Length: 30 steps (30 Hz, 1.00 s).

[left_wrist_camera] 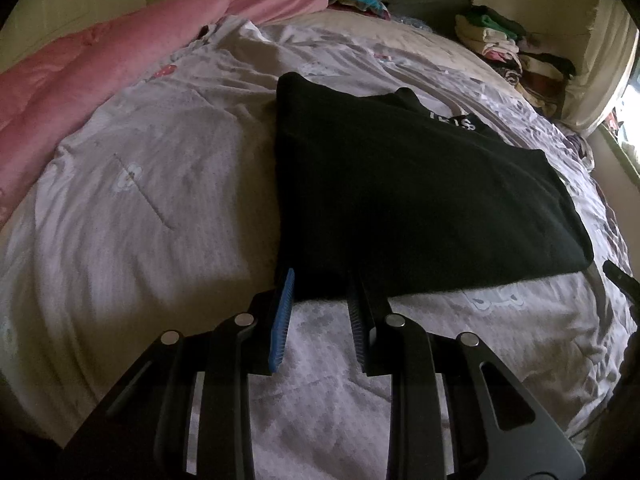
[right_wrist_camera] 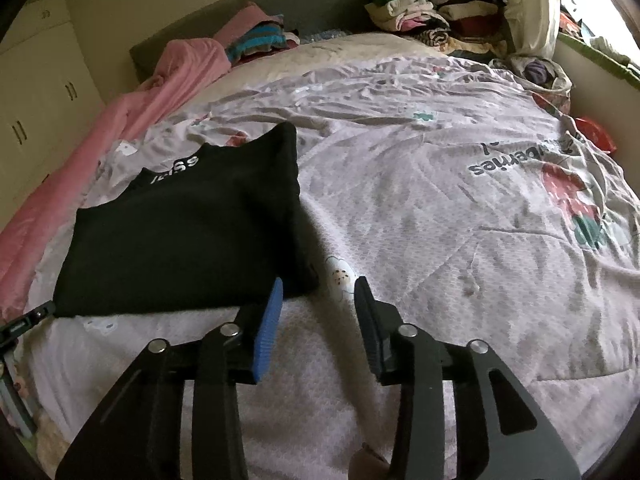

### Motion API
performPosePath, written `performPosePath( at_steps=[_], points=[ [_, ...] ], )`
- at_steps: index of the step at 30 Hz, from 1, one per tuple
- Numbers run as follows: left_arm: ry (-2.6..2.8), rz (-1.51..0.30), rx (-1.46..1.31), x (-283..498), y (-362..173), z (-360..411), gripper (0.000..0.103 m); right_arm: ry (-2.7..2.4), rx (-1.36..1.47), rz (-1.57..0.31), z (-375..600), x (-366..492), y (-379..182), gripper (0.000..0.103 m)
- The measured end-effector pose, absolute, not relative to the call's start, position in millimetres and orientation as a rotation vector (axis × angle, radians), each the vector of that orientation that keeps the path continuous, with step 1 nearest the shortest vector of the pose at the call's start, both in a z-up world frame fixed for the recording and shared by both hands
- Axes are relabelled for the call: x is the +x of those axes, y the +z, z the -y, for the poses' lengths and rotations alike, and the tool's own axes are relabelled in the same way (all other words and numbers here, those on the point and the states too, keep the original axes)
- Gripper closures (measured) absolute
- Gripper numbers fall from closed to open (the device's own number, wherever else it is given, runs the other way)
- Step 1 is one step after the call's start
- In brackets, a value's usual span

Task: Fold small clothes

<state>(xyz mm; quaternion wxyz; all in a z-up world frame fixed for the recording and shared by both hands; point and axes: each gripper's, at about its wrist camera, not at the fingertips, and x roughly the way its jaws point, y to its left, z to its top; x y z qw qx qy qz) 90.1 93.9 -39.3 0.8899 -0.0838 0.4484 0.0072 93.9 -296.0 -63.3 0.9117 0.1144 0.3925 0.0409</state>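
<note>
Two tools hover at the near hem of the folded black cotton T-shirt (left_wrist_camera: pixel 420 200), lying flat on the lilac printed quilt (left_wrist_camera: pixel 160 200), collar pointing away. Left tool (left_wrist_camera: pixel 320 292) narrowly parted astride the hem's left corner, gripping nothing; right tool (right_wrist_camera: pixel 318 300) wider, empty, off the right corner.

White lettering (left_wrist_camera: pixel 454 120) on black garment (left_wrist_camera: pixel 400 200): partly folded under, unreadable. Clothes piles (left_wrist_camera: pixel 508 48) beyond garment: items indistinct.
</note>
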Motion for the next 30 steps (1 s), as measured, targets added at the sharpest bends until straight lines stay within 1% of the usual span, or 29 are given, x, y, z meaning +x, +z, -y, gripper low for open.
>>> performPosePath(
  at_steps=[2,4,5,6,8,9,12,18,19,20,21,22,23,25,26,27,28,30],
  points=[
    [0.011,-0.927,-0.177,86.7,-37.6,-93.0,0.085,0.090,0.236,-0.803,295.2,92.6,-61.4,0.062],
    [0.010,-0.919,-0.187,82.2,-35.3,-93.3,0.076,0.093,0.232,-0.797,293.6,92.1,-60.0,0.057],
    [0.013,-0.914,-0.195,81.2,-33.9,-95.3,0.066,0.098,0.229,-0.797,292.5,93.1,-59.5,0.056],
    [0.017,-0.910,-0.203,81.1,-33.2,-97.7,0.062,0.101,0.227,-0.797,291.6,94.0,-59.0,0.055],
    [0.028,-0.905,-0.226,83.5,-32.0,-104.5,0.059,0.107,0.220,-0.795,288.7,98.1,-57.8,0.048],
    [0.043,-0.902,-0.244,86.1,-31.7,-109.9,0.056,0.120,0.214,-0.799,286.1,102.8,-57.6,0.047],
    [0.041,-0.891,-0.330,95.2,-30.7,-124.1,0.050,0.141,0.188,-0.805,278.2,116.9,-56.4,0.045],
    [0.009,-0.914,-0.416,122.5,-37.3,-136.6,0.050,0.168,0.191,-0.812,265.8,171.5,-49.2,0.045],
    [0.006,-0.921,-0.420,127.2,-39.0,-135.7,0.051,0.163,0.198,-0.814,266.9,178.9,-49.5,0.045],
    [-0.003,-0.929,-0.419,131.4,-41.1,-133.1,0.054,0.143,0.204,-0.818,267.5,190.5,-50.0,0.045],
    [-0.010,-0.934,-0.419,133.6,-43.2,-131.0,0.069,0.136,0.202,-0.825,267.8,197.5,-50.9,0.045],
    [-0.009,-0.946,-0.417,135.4,-46.4,-128.9,0.081,0.128,0.197,-0.842,266.9,209.5,-53.5,0.045],
    [-0.011,-0.951,-0.416,136.8,-48.6,-128.2,0.099,0.114,0.193,-0.852,266.6,218.4,-56.1,0.045],
    [-0.005,-0.942,-0.396,134.7,-49.5,-127.1,0.102,0.110,0.202,-0.887,267.0,236.2,-65.3,0.046],
    [-0.005,-0.936,-0.388,133.3,-48.0,-127.6,0.102,0.112,0.210,-0.900,267.1,242.2,-69.4,0.056],
    [-0.007,-0.927,-0.386,131.0,-45.5,-129.1,0.102,0.121,0.224,-0.916,267.4,248.4,-74.5,0.070],
    [-0.009,-0.920,-0.387,128.3,-43.2,-130.6,0.103,0.141,0.240,-0.925,266.7,252.0,-76.9,0.095],
    [0.006,-0.922,-0.367,123.5,-42.4,-131.6,0.103,0.124,0.240,-0.895,266.6,250.1,-74.4,0.095]
  ],
)
